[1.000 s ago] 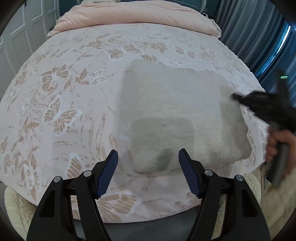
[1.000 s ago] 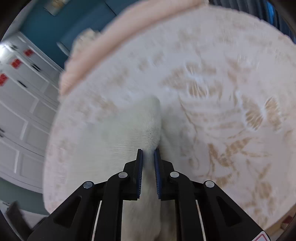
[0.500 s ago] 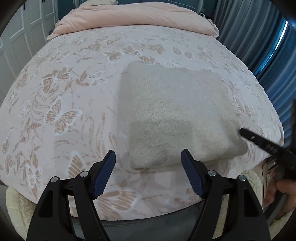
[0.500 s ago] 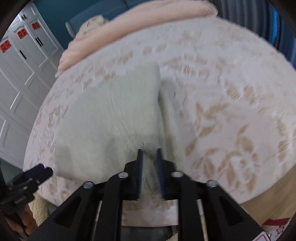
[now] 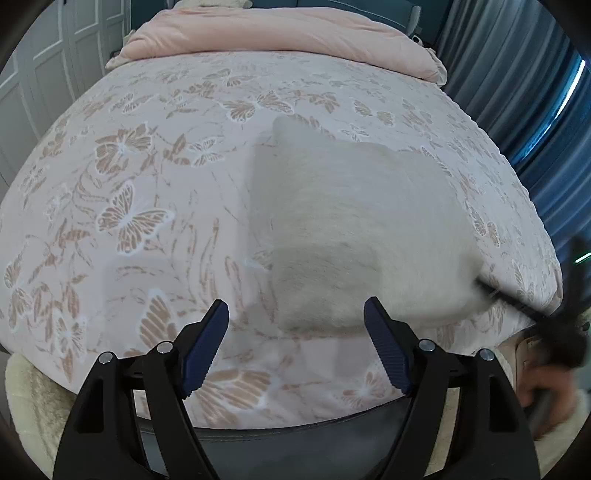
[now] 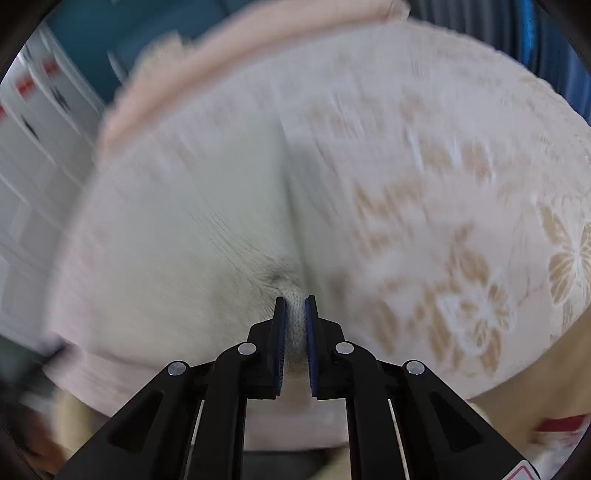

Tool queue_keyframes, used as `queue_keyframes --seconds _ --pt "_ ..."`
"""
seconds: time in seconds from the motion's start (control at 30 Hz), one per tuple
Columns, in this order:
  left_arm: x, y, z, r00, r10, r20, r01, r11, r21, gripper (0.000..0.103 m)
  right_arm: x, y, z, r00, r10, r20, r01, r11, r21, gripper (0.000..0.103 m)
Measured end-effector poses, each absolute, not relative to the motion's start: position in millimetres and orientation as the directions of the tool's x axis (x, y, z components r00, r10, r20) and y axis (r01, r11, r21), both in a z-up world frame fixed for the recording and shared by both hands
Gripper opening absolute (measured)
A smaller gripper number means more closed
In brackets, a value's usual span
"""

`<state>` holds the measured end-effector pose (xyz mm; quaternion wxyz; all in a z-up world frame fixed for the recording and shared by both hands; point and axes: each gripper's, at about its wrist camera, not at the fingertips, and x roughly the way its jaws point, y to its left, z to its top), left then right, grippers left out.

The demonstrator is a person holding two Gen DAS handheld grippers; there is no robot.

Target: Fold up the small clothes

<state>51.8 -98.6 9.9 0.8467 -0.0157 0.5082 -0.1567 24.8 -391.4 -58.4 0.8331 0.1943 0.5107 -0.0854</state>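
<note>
A cream knit garment, folded into a rough rectangle, lies on the butterfly-print bedsheet. My left gripper hovers over the garment's near edge, its jaws opening, with nothing pinched between them. My right gripper is closing on the garment's near right corner, and knit fabric fills the narrow gap between its pads. In the left wrist view that right gripper reaches in from the right edge, held by a person's hand. The garment is blurred by motion.
A folded pink duvet lies across the far end of the bed. Blue curtains hang at the right, white cupboard doors at the left. A fuzzy cream cover and a dark bed edge run along the near side.
The right gripper dropped from the garment's right edge to its near right corner and pinched it. The garment has shifted and now looks blurred. The left jaws spread slightly wider.
</note>
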Motion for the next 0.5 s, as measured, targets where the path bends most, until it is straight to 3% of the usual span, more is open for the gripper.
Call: queue_keyframes --seconds 0.07,0.2,0.3,0.5 --pt "54.8 -102.6 7.9 0.419 -0.285 -0.862 0.245 0.950 -0.195 0.073 24.2 -389.5 -68.5 0.459 0.047 -0.887 0.332 0.917 0.220 0.010" --pt "56.0 -103.5 13.8 0.435 -0.266 -0.860 0.244 0.955 -0.172 0.074 20.5 -388.0 -26.8 0.524 0.069 -0.849 0.356 0.888 0.292 0.013" --pt "55.9 -95.9 14.4 0.438 -0.256 -0.862 0.225 0.959 -0.171 0.076 24.2 -361.3 18.5 0.605 0.029 -0.796 0.294 0.921 0.257 0.019" --pt "49.3 -78.7 9.9 0.432 -0.226 -0.873 0.191 0.969 -0.156 0.076 78.1 -274.3 49.2 0.611 0.254 -0.750 -0.019 0.951 0.308 0.016"
